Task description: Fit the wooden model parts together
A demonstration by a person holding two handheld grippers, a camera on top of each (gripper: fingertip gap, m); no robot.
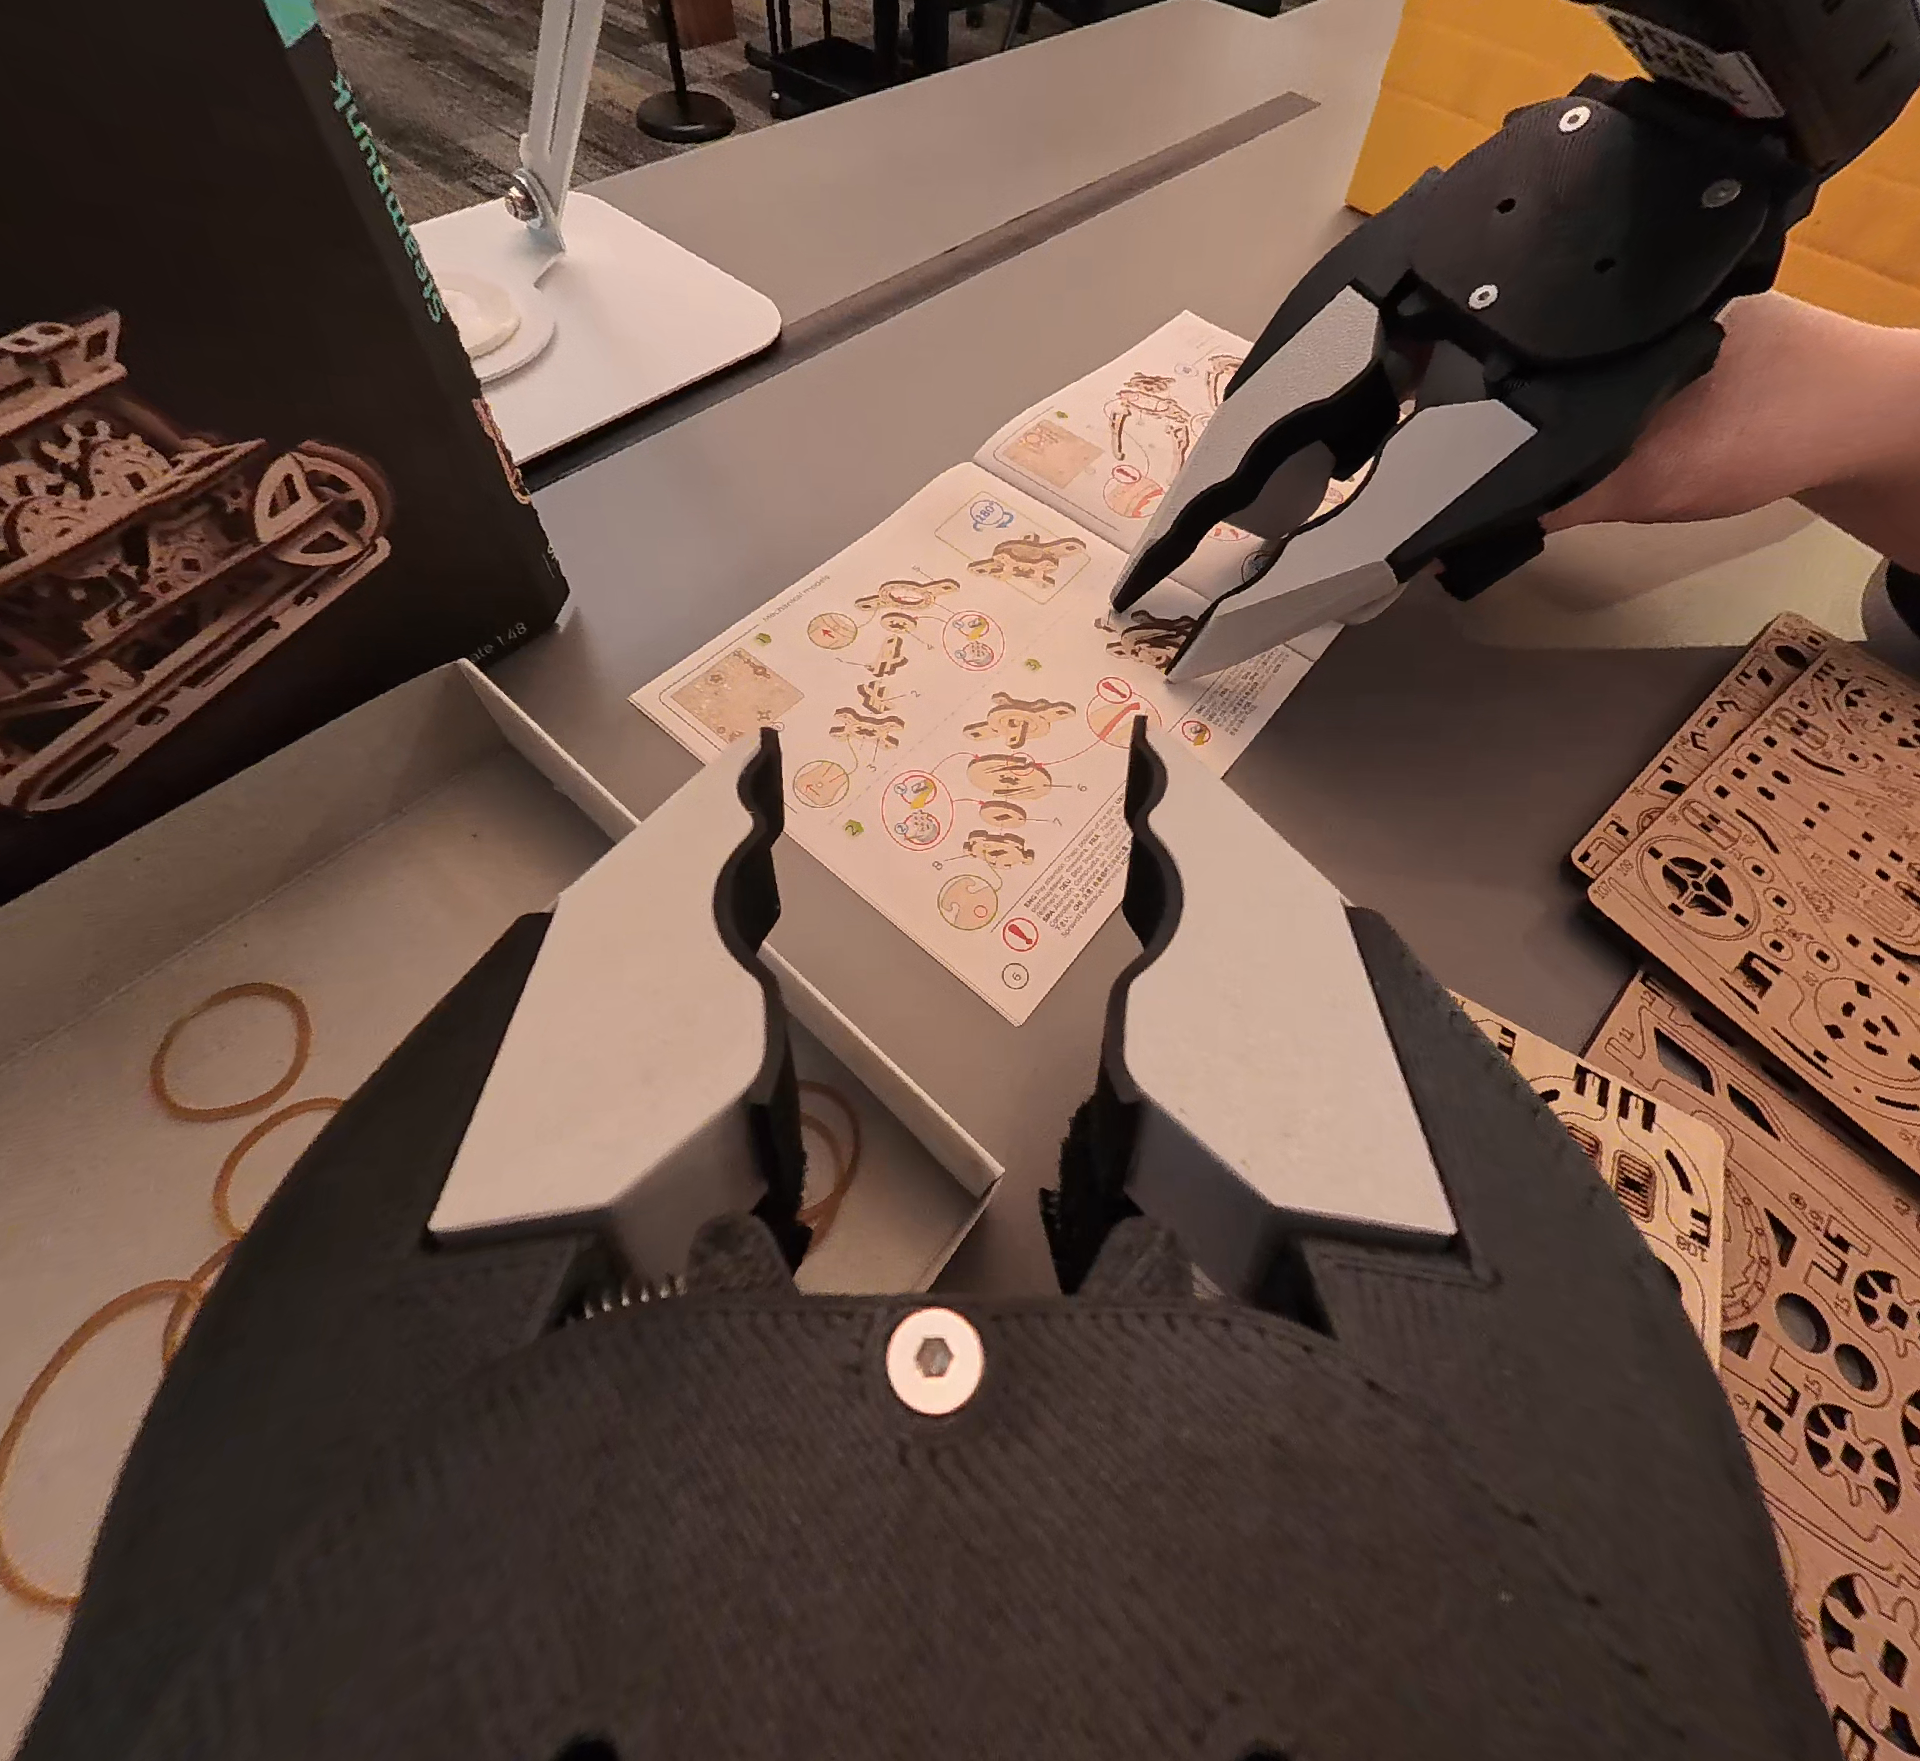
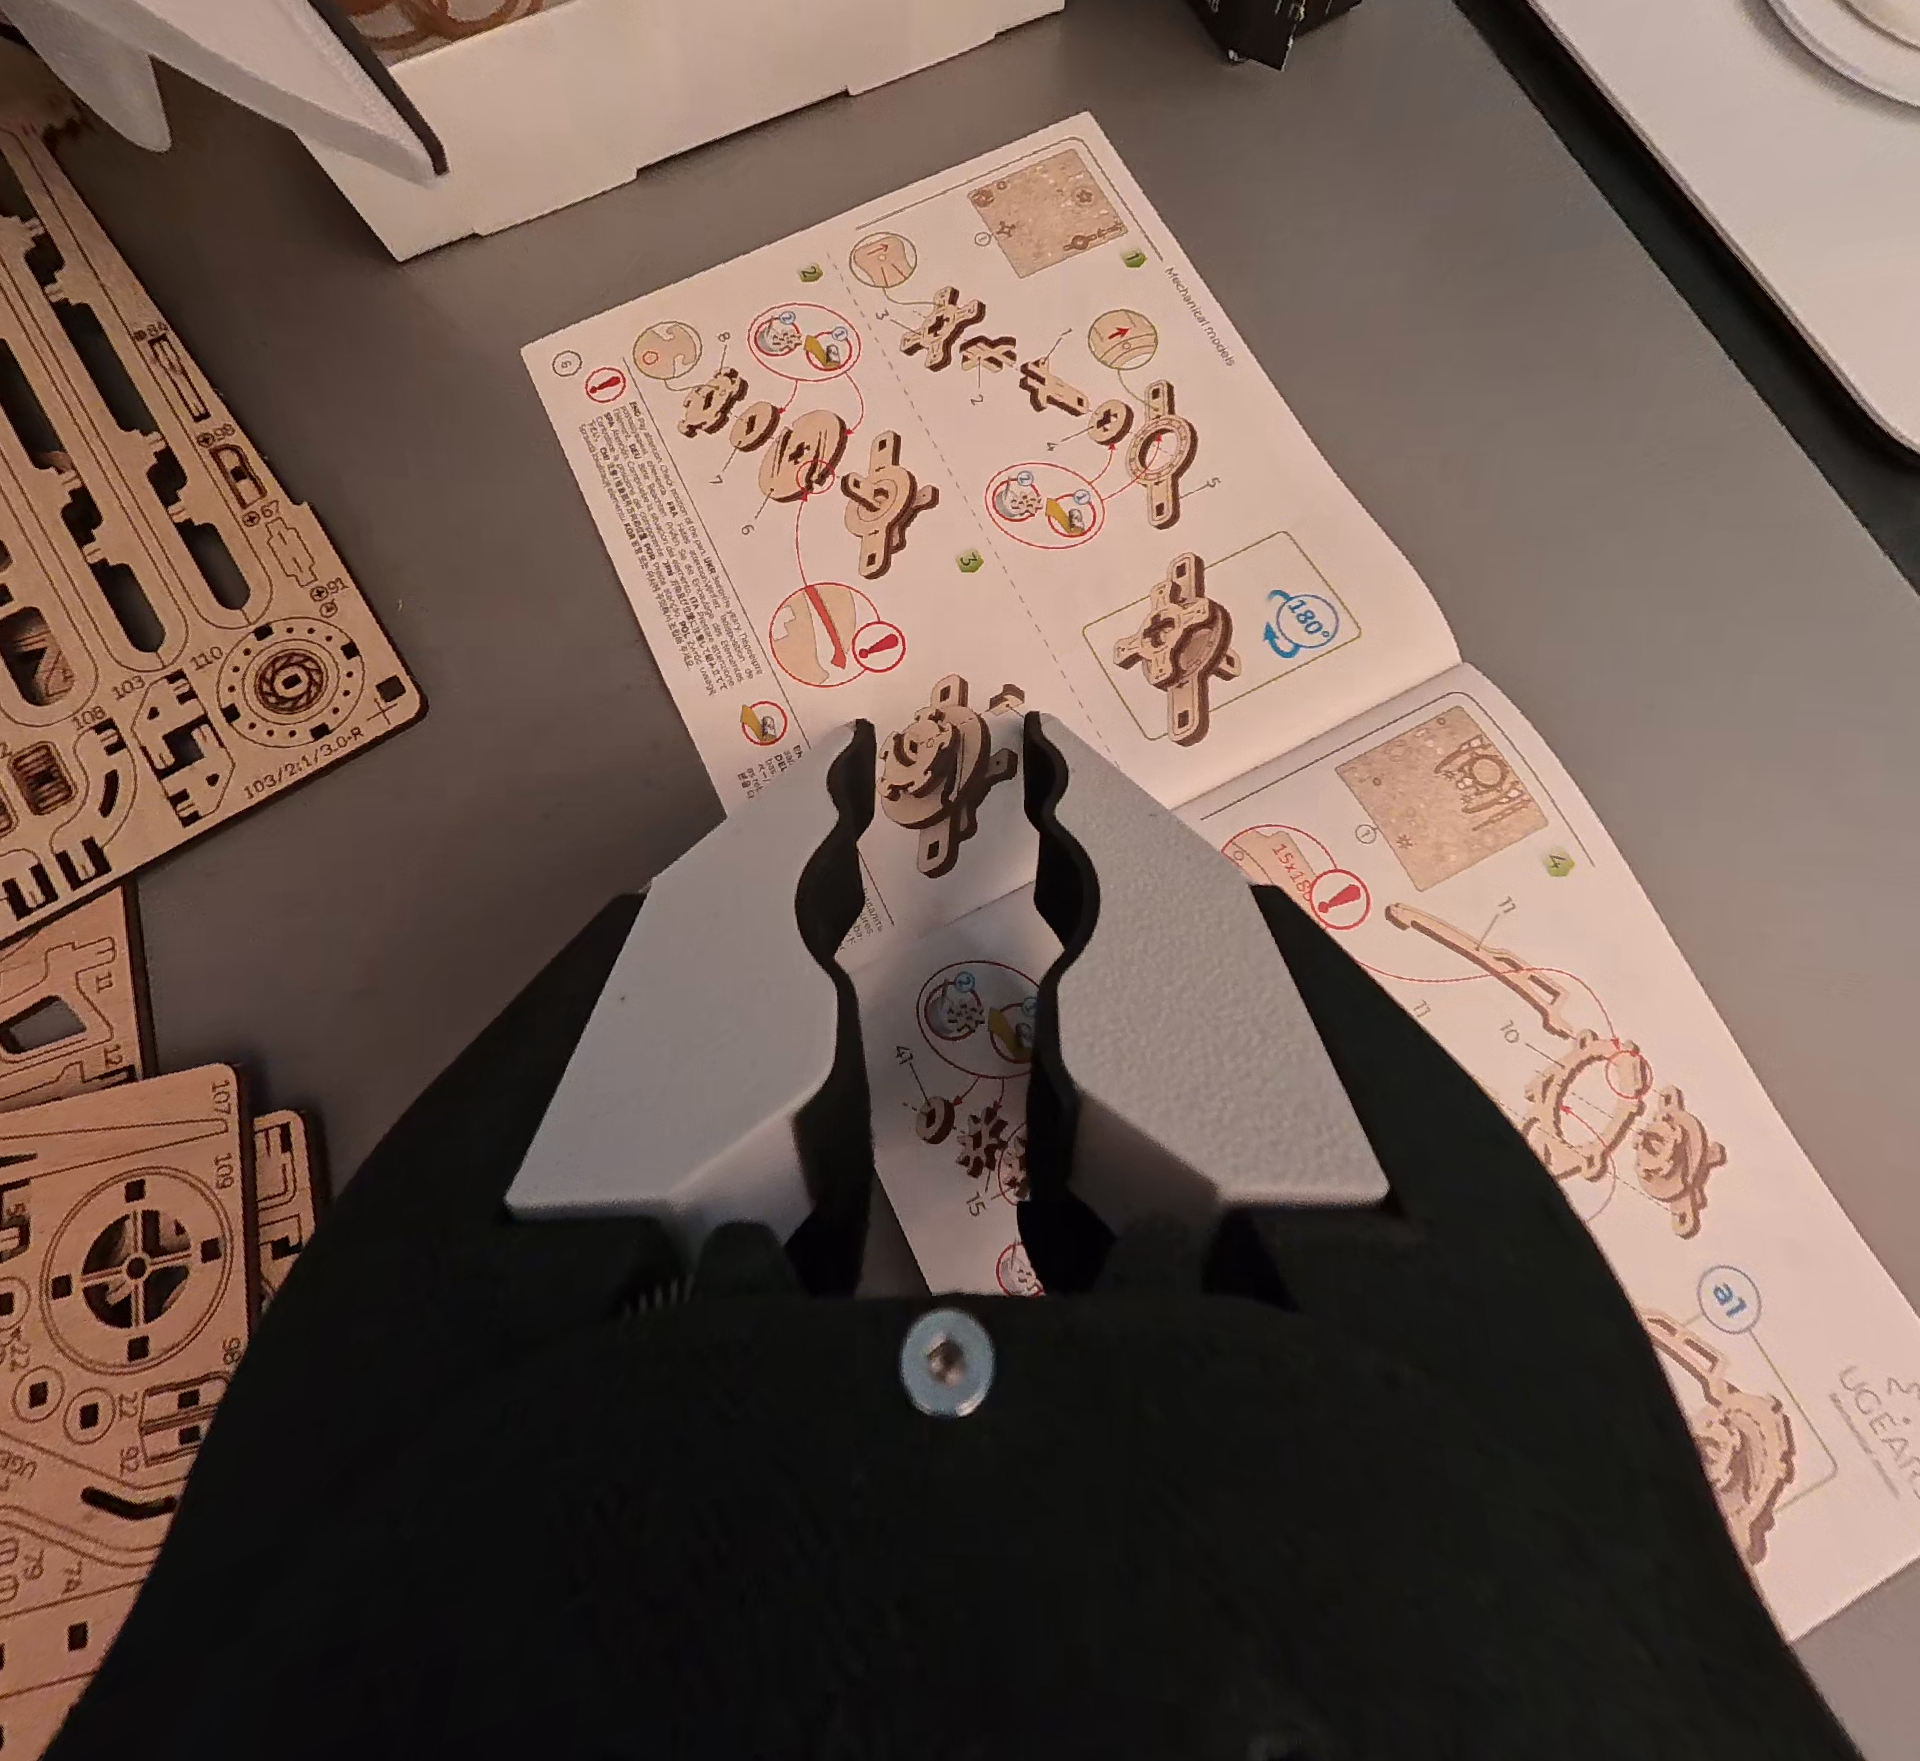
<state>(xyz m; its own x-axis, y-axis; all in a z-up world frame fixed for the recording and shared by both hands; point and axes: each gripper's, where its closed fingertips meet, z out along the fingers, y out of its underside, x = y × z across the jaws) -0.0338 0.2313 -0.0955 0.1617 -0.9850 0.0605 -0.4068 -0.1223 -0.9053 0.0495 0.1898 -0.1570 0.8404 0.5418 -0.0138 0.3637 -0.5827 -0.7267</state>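
The grey surface (image 2: pixel 499 288) carries everything, and an open instruction sheet (image 2: pixel 1039 464) lies across its middle. A dark kit box (image 1: pixel 208 361) stands at the far left edge, with a white tray (image 2: pixel 727 90) of rubber bands (image 1: pixel 231 1049) in front of it. Laser-cut wooden sheets (image 1: pixel 1766 828) are fanned along the right edge, toward the near corner.

The small wooden assembly (image 2: pixel 940 776) rests on the instruction sheet, near the fold. The right gripper (image 2: pixel 940 729) straddles it with its jaws parted; the fingers look close to the piece on both sides, but I judge they are not yet clamped, so it reads as released and about to take hold. The left gripper (image 1: pixel 951 745) hangs spread and empty over the near edge of the sheet, above the tray's corner.

To do this step well, the right gripper should probably close across the assembly's thicker round hub, not the thin projecting arms, which look easy to snap or twist. A squeeze at table level could also pinch the paper, so a slight lift as it closes would help.

Open room lies on the bare surface beyond the sheet; the tray wall on the left and the wooden sheets on the right hem in sideways moves.
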